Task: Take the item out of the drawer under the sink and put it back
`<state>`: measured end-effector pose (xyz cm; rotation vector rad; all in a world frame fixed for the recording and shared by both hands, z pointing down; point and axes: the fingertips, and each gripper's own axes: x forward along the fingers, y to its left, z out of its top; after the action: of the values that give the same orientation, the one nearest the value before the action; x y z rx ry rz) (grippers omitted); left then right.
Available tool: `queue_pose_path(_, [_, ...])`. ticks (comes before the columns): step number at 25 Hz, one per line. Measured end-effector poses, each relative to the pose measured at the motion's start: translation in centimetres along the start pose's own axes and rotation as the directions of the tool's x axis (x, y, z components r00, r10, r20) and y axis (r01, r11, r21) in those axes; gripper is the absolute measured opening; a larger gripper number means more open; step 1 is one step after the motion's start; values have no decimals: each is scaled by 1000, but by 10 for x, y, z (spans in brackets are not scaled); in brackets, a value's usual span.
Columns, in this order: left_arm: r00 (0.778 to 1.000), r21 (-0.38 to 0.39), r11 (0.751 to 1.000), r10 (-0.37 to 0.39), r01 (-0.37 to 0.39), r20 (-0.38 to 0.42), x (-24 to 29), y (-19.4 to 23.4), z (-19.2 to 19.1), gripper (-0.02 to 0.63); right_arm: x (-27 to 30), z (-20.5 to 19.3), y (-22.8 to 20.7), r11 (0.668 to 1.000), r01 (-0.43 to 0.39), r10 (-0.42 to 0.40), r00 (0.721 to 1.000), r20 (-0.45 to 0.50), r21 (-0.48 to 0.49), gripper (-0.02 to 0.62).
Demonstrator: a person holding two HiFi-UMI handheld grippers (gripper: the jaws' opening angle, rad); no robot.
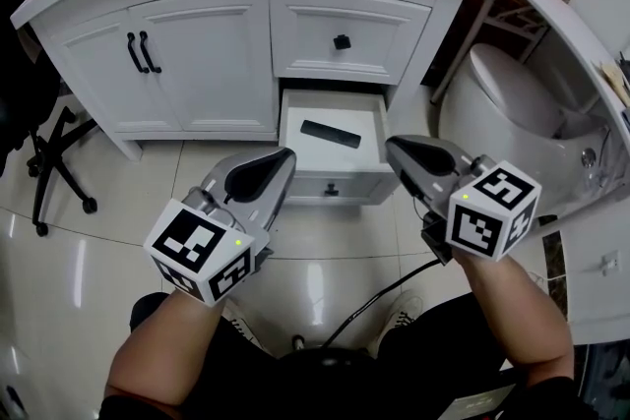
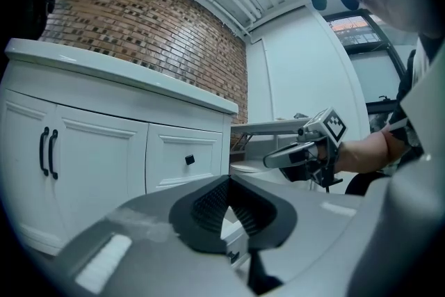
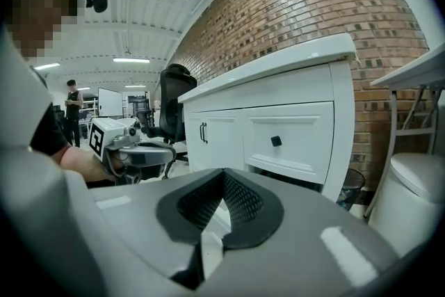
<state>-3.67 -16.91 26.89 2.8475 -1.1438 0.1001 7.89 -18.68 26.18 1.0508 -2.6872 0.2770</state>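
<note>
The lower drawer [image 1: 297, 152] of the white vanity stands pulled open. A flat black item [image 1: 330, 134], like a remote, lies inside it on the white bottom. My left gripper [image 1: 285, 155] hovers just in front of the drawer's left corner, its jaws shut and empty. My right gripper [image 1: 392, 146] is level with the drawer's right side, also shut and empty. In the left gripper view the pads [image 2: 208, 205] meet at the tip, and the right gripper [image 2: 270, 161] shows beyond. In the right gripper view the left gripper [image 3: 169, 150] shows at left.
Above the open drawer is a closed drawer with a black knob [image 1: 342, 41]. Two cabinet doors with black handles [image 1: 143, 52] are to the left. A toilet [image 1: 512, 103] stands at right, an office chair base [image 1: 54, 162] at left. A black cable [image 1: 384, 295] lies on the tiled floor.
</note>
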Motion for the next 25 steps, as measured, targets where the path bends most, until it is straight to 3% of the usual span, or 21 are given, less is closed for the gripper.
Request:
queue_pose_path(7, [1000, 6, 1000, 3, -3, -6, 0, -4, -1, 5, -17, -8, -1, 999, 29, -30, 999, 44, 25, 7])
queue_pose_path(15, [1000, 2, 1000, 4, -4, 3, 0, -6, 2, 6, -19, -25, 1, 999, 31, -32, 999, 17, 8, 8])
queue_pose_path(25, [1000, 27, 1000, 13, -13, -1, -2, -11, 2, 6, -26, -18, 5, 999, 29, -29, 998, 51, 15, 8])
